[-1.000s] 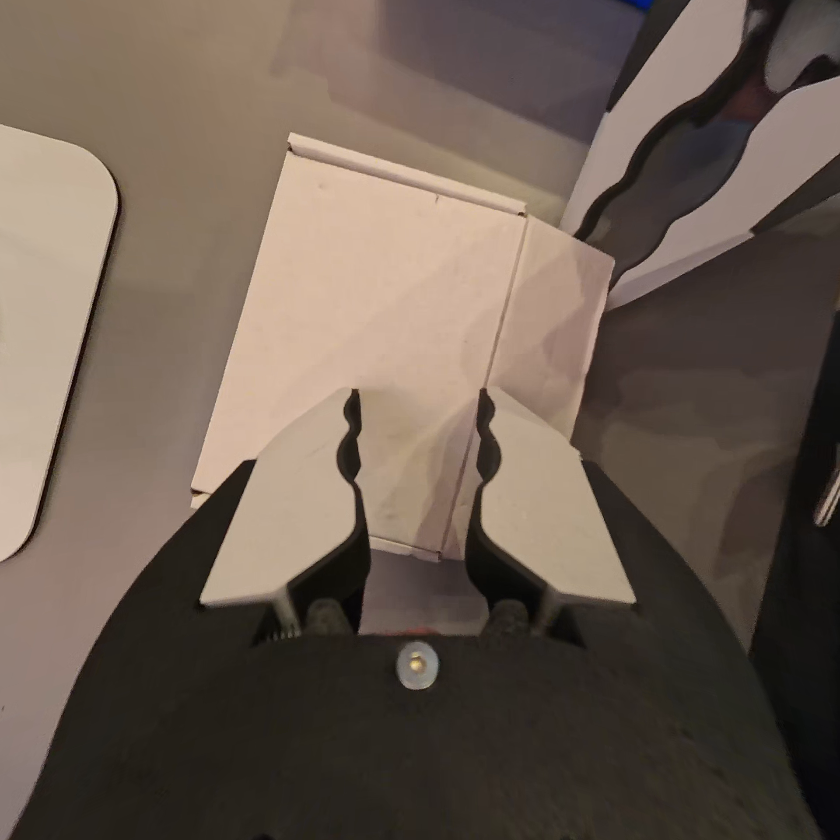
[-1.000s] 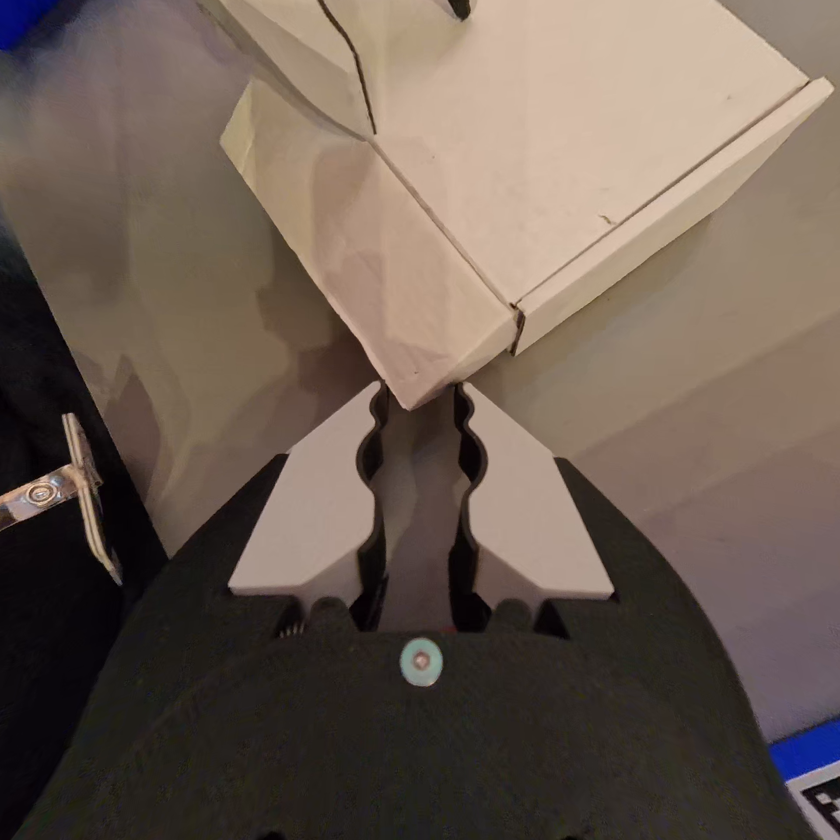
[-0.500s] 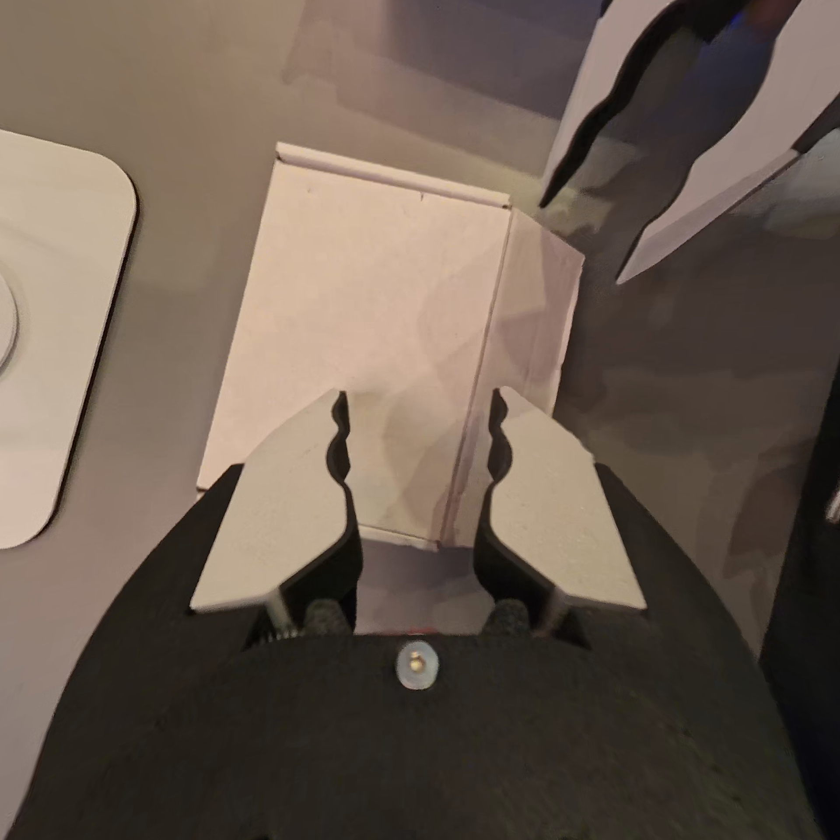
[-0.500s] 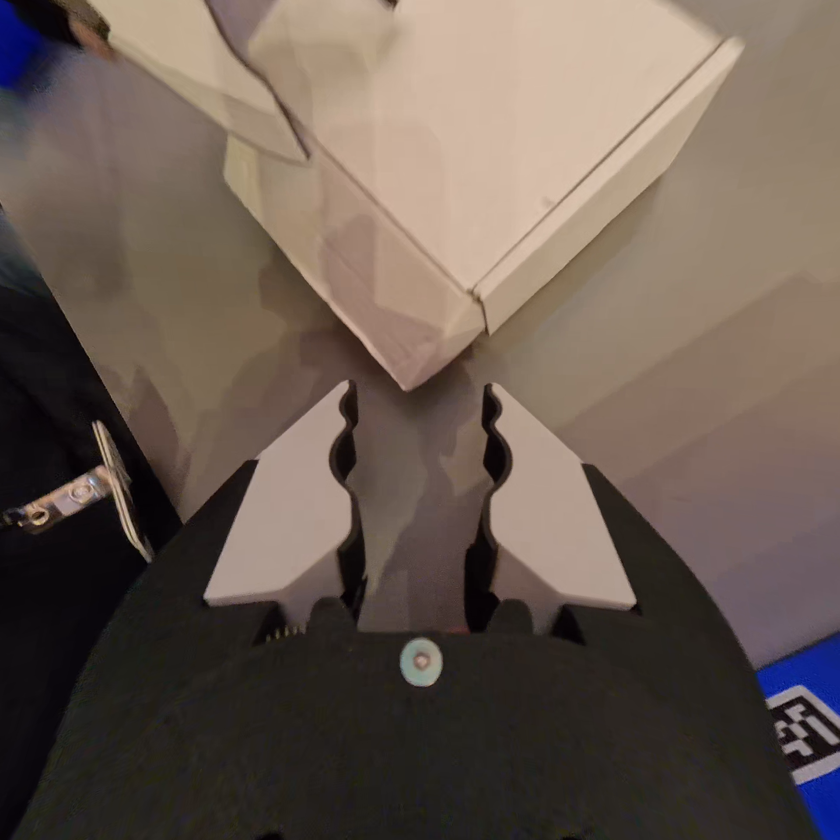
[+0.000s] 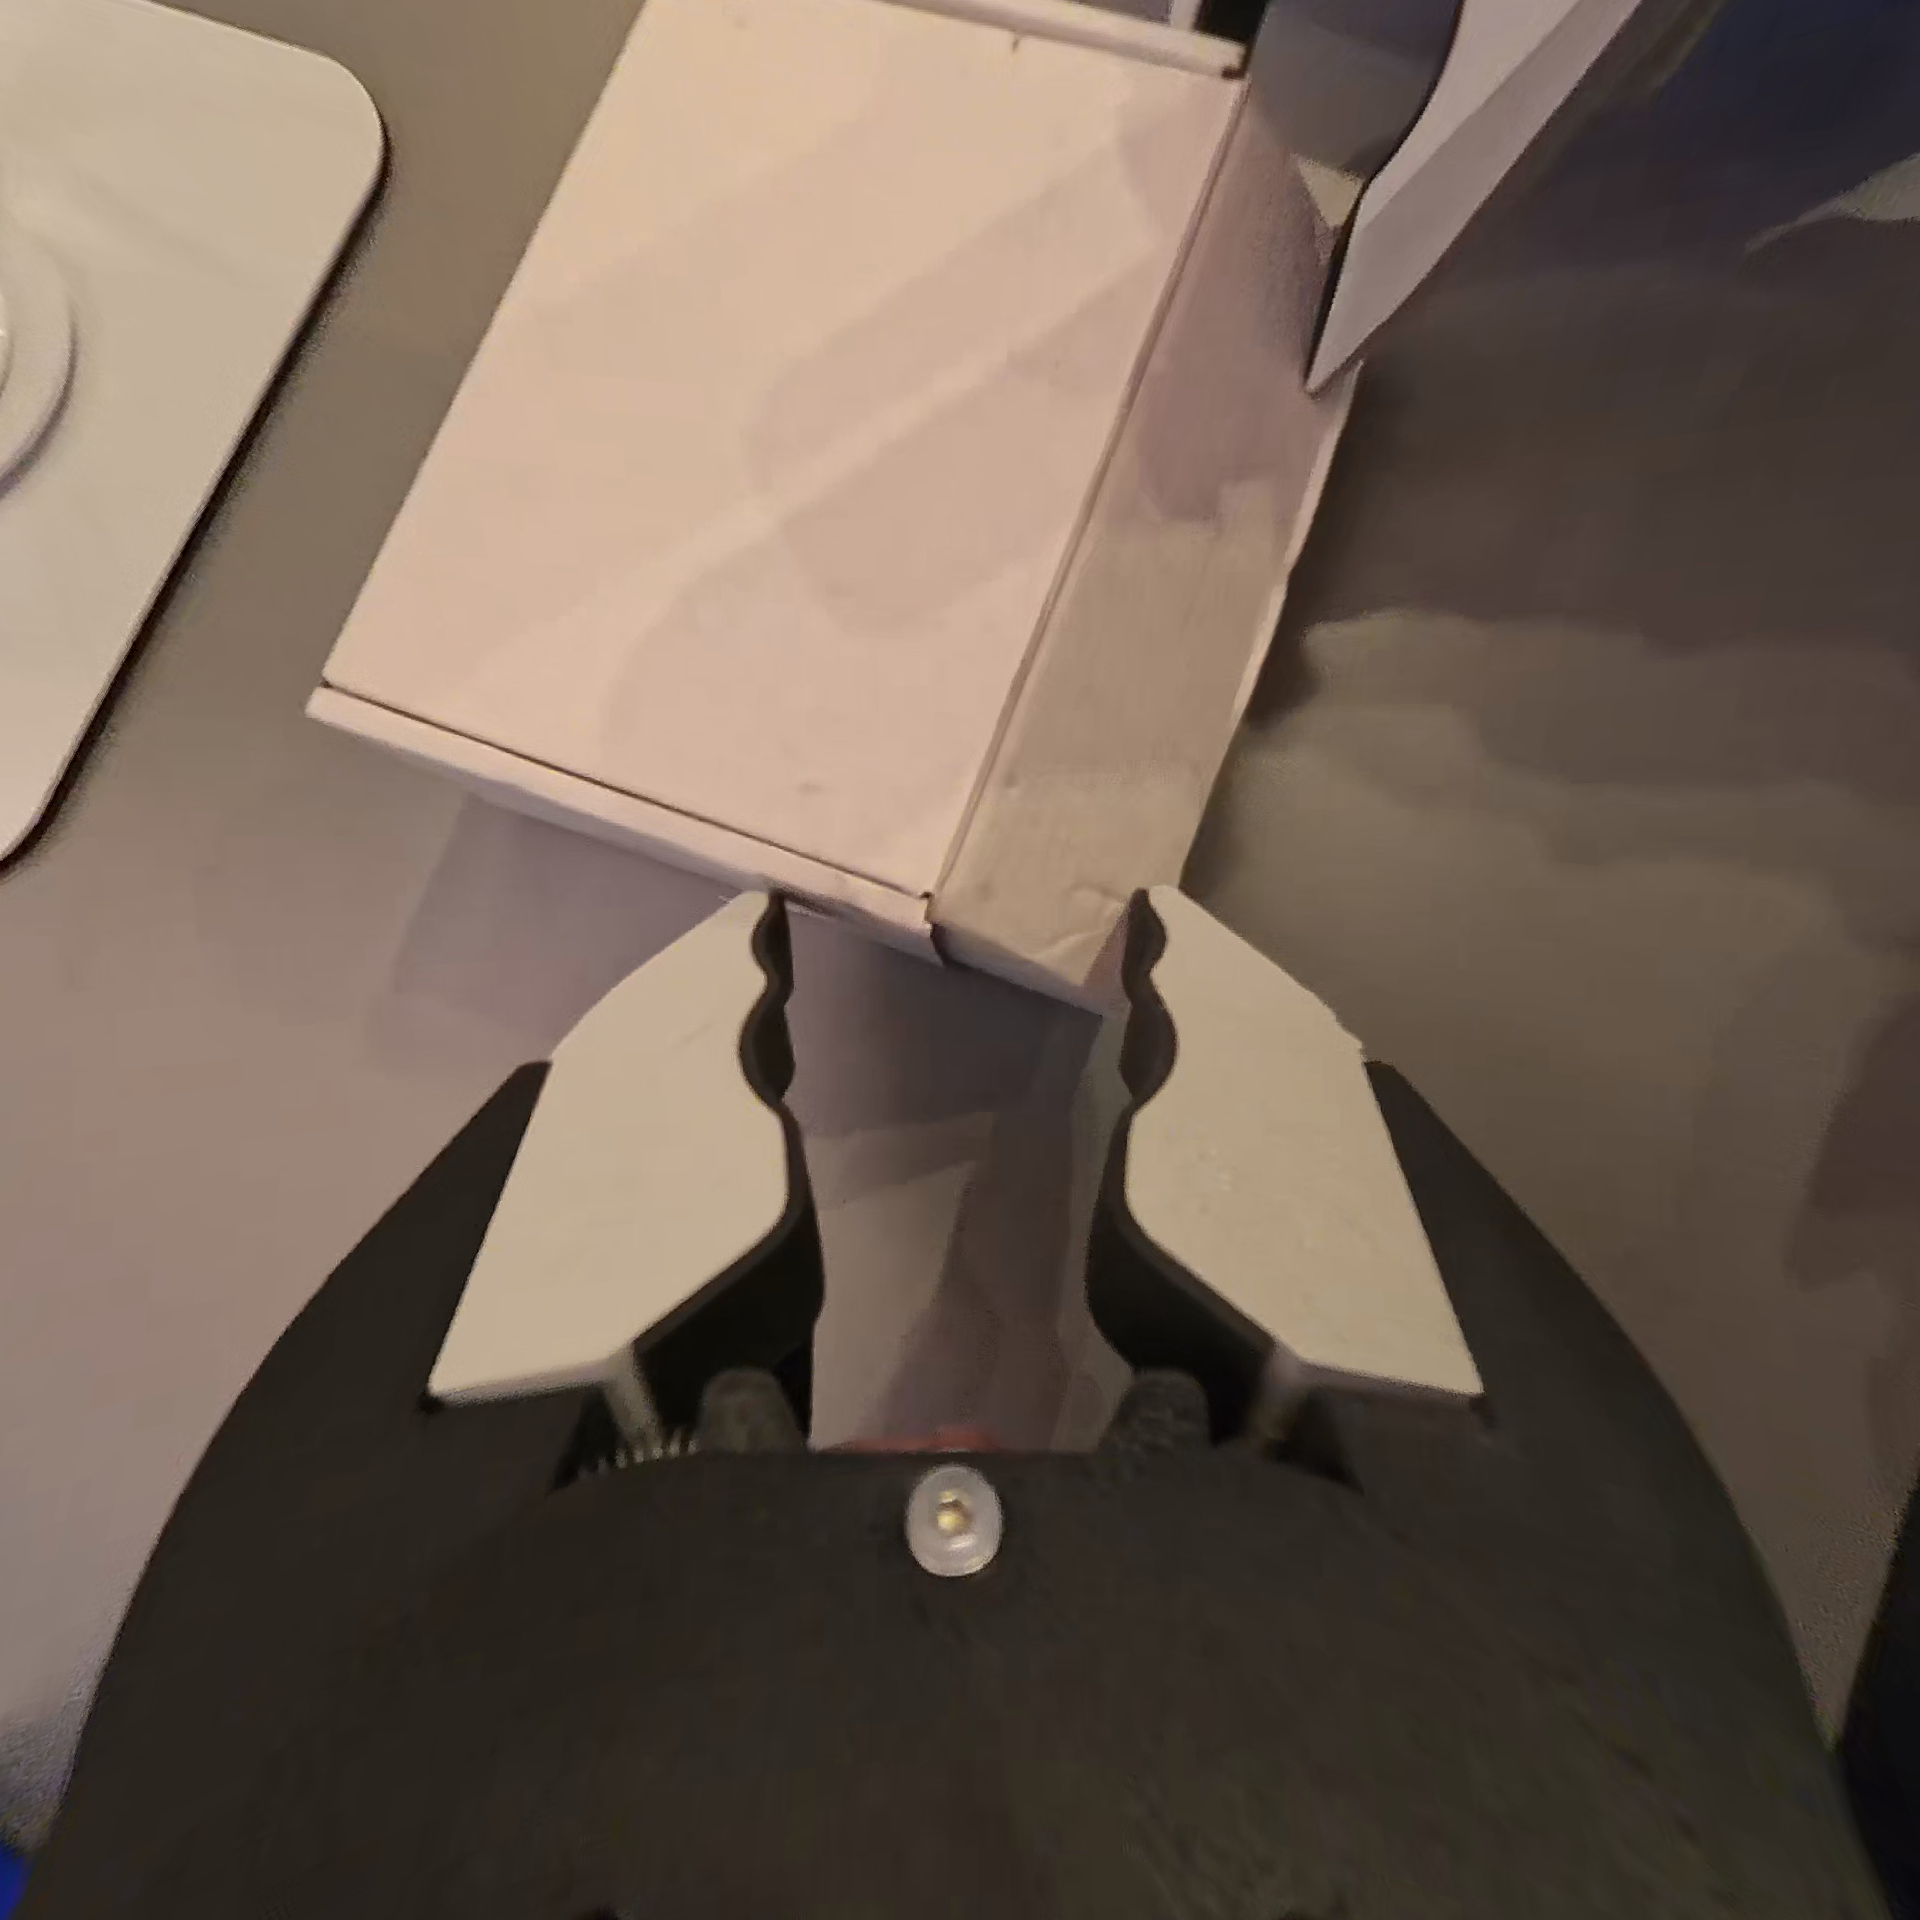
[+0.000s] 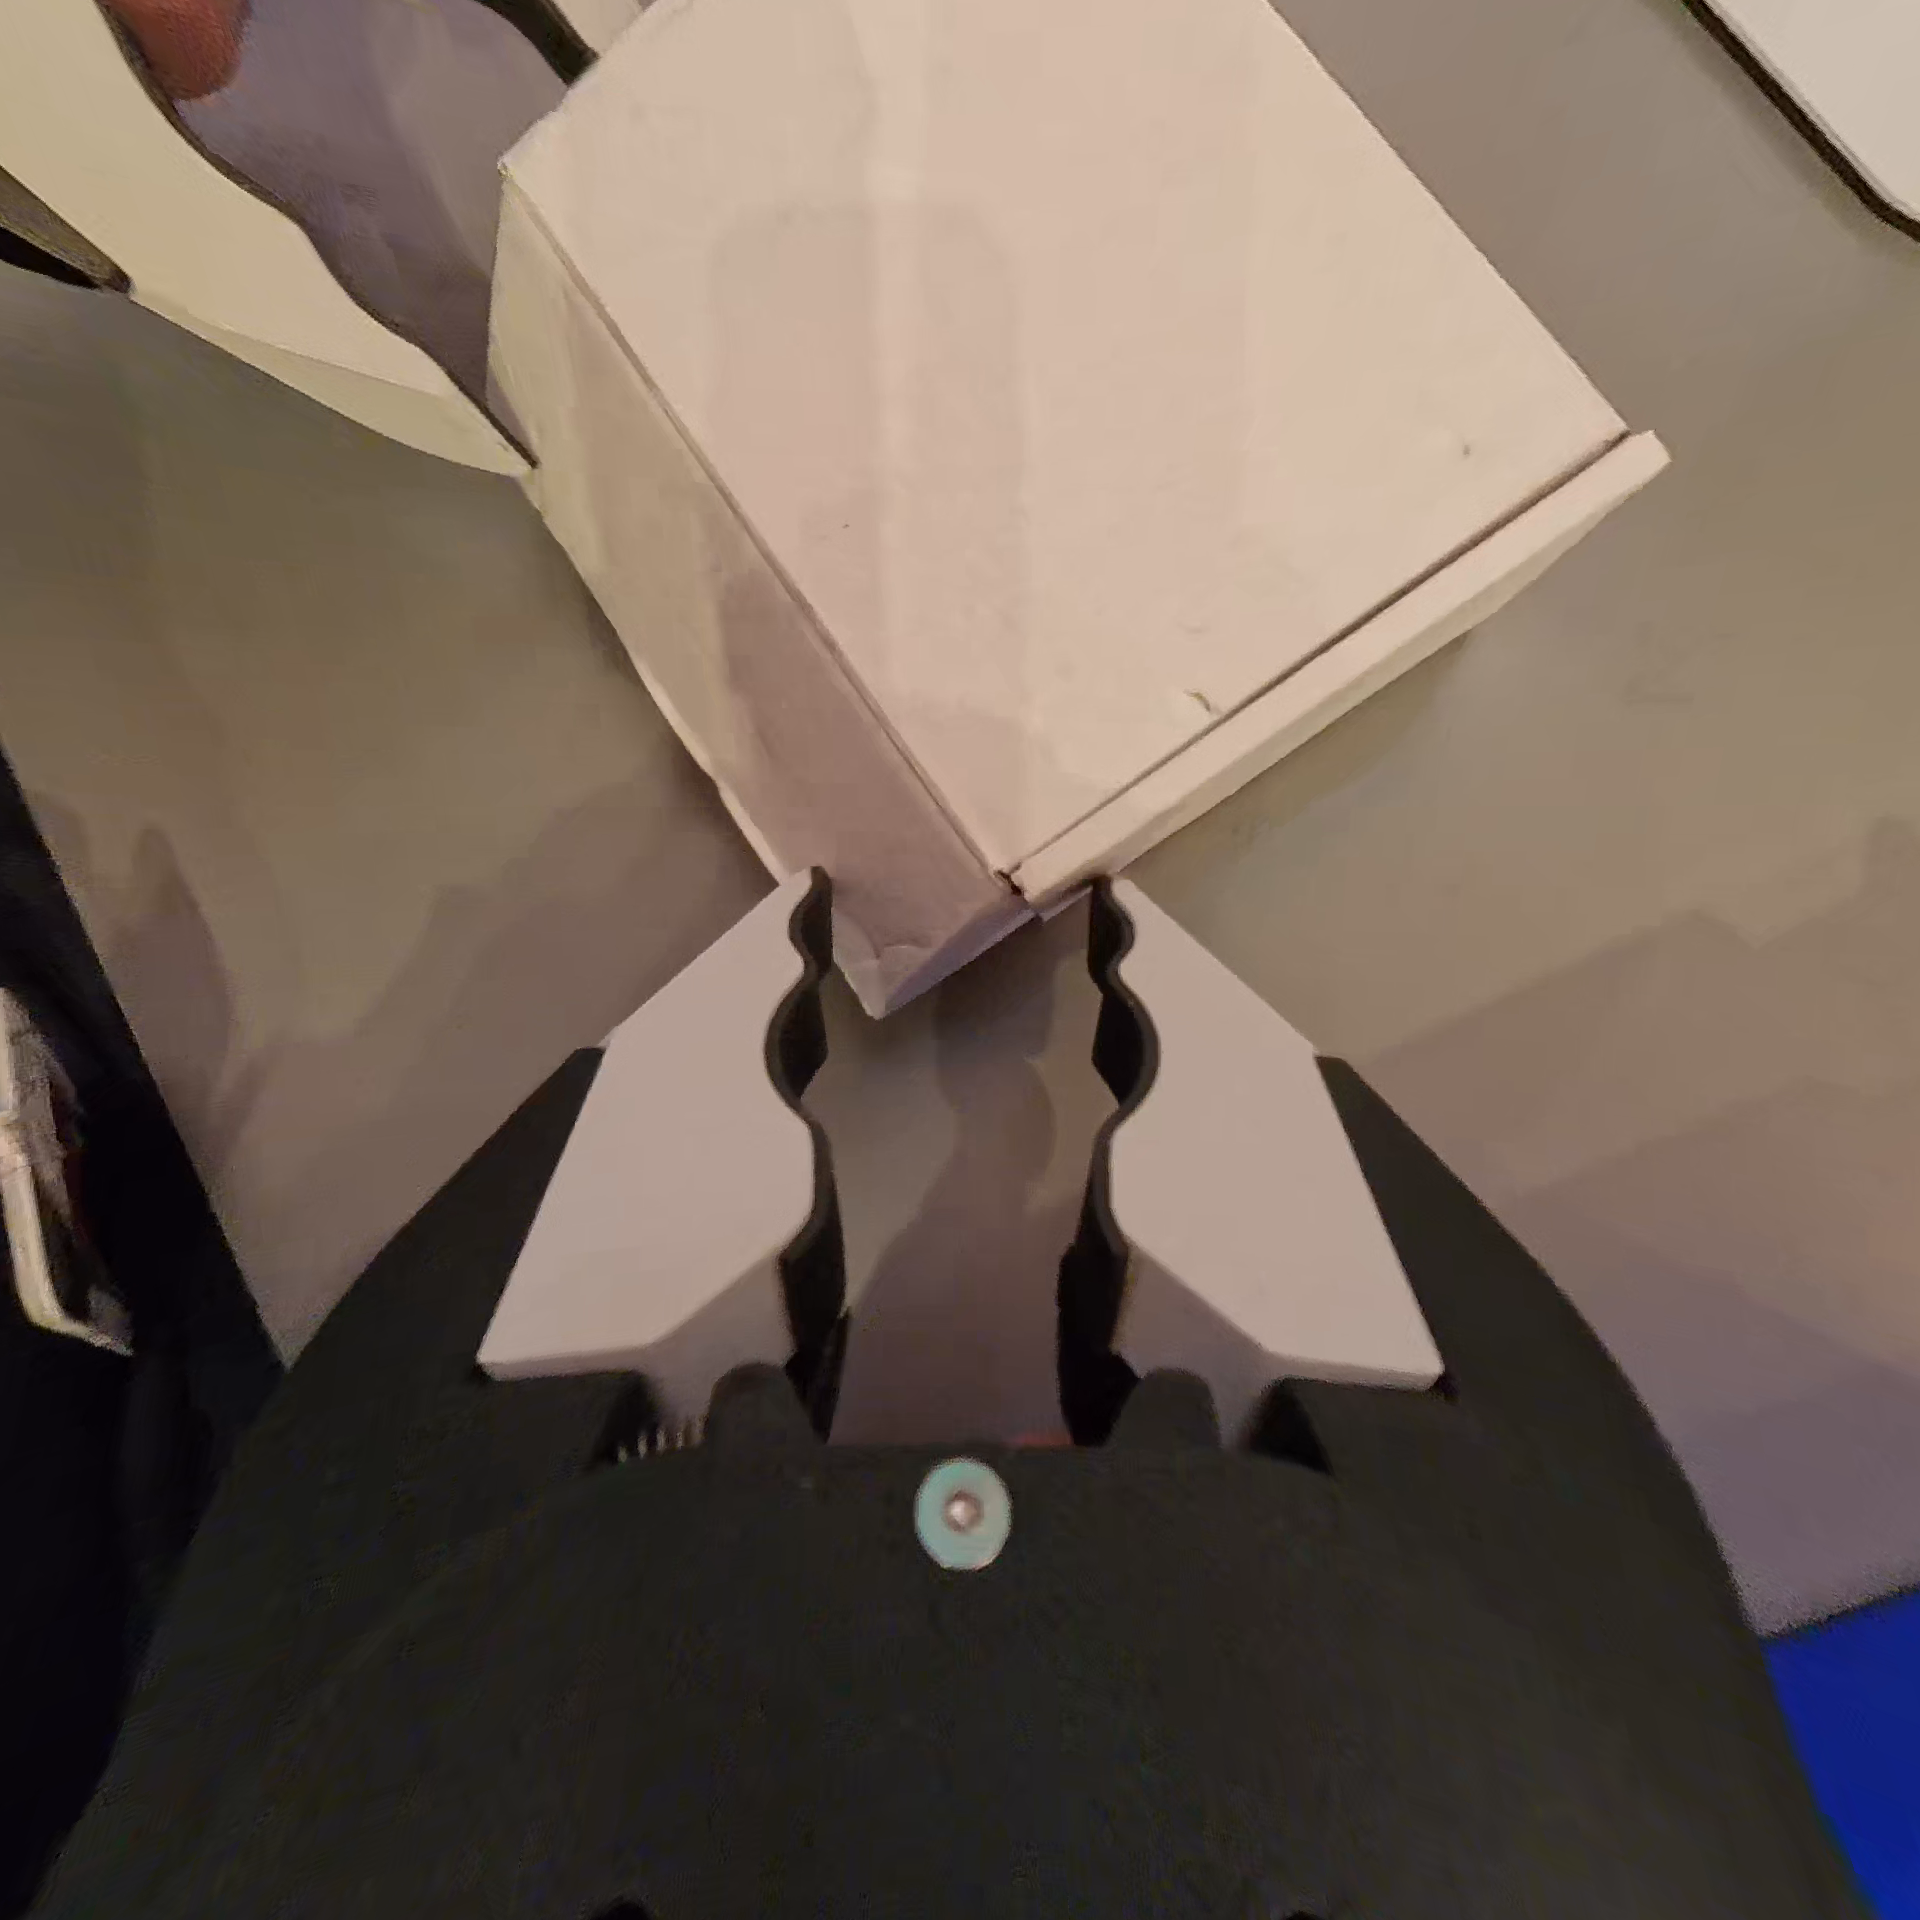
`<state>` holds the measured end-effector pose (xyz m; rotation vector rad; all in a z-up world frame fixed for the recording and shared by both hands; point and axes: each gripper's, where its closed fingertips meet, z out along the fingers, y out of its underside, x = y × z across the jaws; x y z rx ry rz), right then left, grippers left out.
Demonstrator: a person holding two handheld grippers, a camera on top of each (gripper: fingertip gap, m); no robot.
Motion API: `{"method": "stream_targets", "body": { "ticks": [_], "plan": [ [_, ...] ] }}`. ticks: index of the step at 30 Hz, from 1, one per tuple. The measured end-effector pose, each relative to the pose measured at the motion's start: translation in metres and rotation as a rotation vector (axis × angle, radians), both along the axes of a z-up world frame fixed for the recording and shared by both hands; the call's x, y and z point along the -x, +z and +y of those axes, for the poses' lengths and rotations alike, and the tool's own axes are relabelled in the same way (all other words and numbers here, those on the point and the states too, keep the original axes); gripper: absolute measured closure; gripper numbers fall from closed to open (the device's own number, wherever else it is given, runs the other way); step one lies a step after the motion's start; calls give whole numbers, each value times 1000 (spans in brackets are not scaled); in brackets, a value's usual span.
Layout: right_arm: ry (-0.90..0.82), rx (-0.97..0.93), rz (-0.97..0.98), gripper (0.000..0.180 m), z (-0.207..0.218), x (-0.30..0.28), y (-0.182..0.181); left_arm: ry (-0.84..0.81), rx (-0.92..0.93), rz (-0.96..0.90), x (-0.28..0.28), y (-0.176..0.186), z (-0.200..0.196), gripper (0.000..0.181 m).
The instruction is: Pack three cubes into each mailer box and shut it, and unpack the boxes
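A shut white mailer box (image 5: 790, 447) lies on the grey table; no cubes show. My left gripper (image 5: 958, 902) is open, and the box's near right corner sits between its fingertips without being clamped. My right gripper (image 6: 961, 883) is open too, with a lower corner of the same box (image 6: 1039, 416) reaching in between its tips. The right gripper's finger (image 5: 1392, 197) shows over the box's far right side in the left wrist view. The left gripper's finger (image 6: 249, 281) shows beside the box's far left corner in the right wrist view.
A white board with a rounded corner (image 5: 156, 364) lies left of the box and also shows in the right wrist view (image 6: 1829, 83). A blue mat (image 6: 1849, 1714) lies at the near right. Dark clothing with a metal clip (image 6: 42, 1195) is at the left edge.
My left gripper has drawn back from over the lid to the box's near corner and opened wider. My right gripper opened and moved in around the box's corner.
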<state>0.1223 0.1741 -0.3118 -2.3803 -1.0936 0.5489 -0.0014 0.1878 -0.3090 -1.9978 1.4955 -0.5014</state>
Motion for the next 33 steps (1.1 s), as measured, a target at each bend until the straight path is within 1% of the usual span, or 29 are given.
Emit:
{"method": "stream_targets", "body": {
  "ticks": [3, 6, 9, 10, 11, 12, 13, 14, 15, 19, 22, 23, 24, 27, 28, 29, 31, 32, 33],
  "plan": [
    [6, -21, -27, 134, 6, 0, -1, 13, -34, -24, 0, -1, 6, 122],
    [20, -67, -82, 139, 13, -1, -3, 34, -112, -20, 0, -3, 14, 128],
    [17, -67, -62, 137, 15, -1, -3, 37, -116, -41, 1, -3, 14, 129],
    [17, -60, -53, 133, 14, -1, -4, 35, -80, -59, 2, -2, 12, 128],
    [16, -44, -80, 121, 14, -4, -10, 27, -30, -73, 2, -4, 10, 123],
    [27, -40, -113, 119, 13, -6, -16, 20, 9, -68, 4, -8, 8, 117],
    [40, -51, -127, 120, 13, -5, -19, 1, 30, -58, 4, -12, 6, 119],
    [52, -53, -135, 121, 12, -4, -20, -15, 32, -49, 3, -15, 4, 127],
    [63, -53, -142, 130, 12, -2, -20, -13, 21, -38, 2, -18, 6, 129],
    [71, -64, -169, 136, 18, -6, -20, -3, -12, -45, -2, -19, 13, 133],
    [69, -67, -210, 139, 22, -7, -21, 0, -63, -9, -1, -20, 19, 138],
    [59, -73, -228, 141, 25, -6, -21, 14, -100, 14, 1, -20, 24, 142],
    [50, -84, -227, 141, 29, -4, -20, 30, -125, 29, 2, -21, 29, 144],
    [67, -80, -199, 143, 25, -3, -20, 28, -112, 8, 6, -21, 32, 146],
    [77, -57, -170, 142, 20, -2, -19, 26, -105, 7, 8, -21, 31, 150],
    [53, -40, -144, 129, 20, -3, -16, 33, -94, -2, 11, -20, 32, 153],
    [37, -46, -74, 129, 23, -2, -9, 31, -49, -28, 15, -19, 32, 157],
    [26, -33, -45, 129, 26, -1, -8, 24, -34, -32, 15, -19, 31, 158],
    [34, -4, -56, 130, 25, -1, -13, 22, -24, -33, 15, -18, 33, 149]
  ]
}}
